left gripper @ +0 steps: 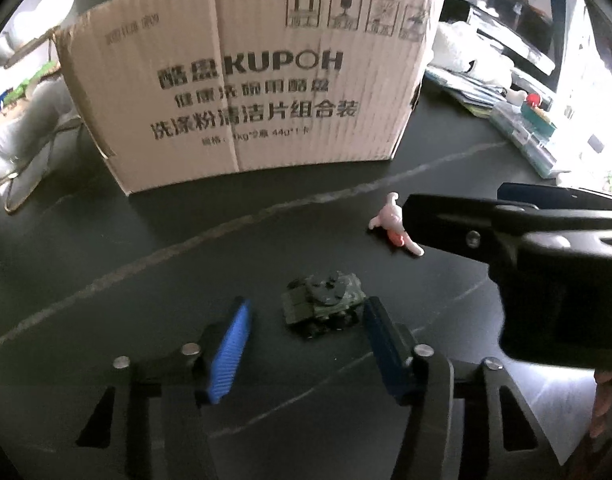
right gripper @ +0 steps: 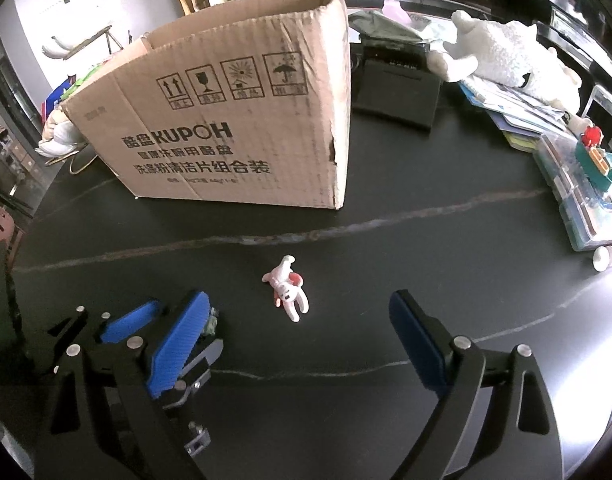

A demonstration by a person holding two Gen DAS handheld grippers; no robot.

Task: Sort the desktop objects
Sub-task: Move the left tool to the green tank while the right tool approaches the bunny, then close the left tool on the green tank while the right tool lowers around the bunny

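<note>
The left gripper (left gripper: 306, 312) is reaching around the toy tank (left gripper: 323, 304), fingers not touching yet, while the right gripper (right gripper: 298, 320) is waiting open near the pink toy (right gripper: 286, 286), both toys not yet in the box (right gripper: 234, 120).

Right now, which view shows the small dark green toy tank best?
The left wrist view: the small dark green toy tank sits whole between the left gripper's fingers. The right wrist view shows only a sliver behind that gripper.

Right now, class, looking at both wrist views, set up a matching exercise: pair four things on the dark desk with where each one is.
Things:
1. toy tank
2. pink figurine
3. cardboard box
4. white plush toy

Places:
A. on the papers at far right
B. ahead of the right gripper
C. between the left gripper fingers
D. standing open-topped at the back

Pairs: 1-C, 2-B, 3-D, 4-A
</note>
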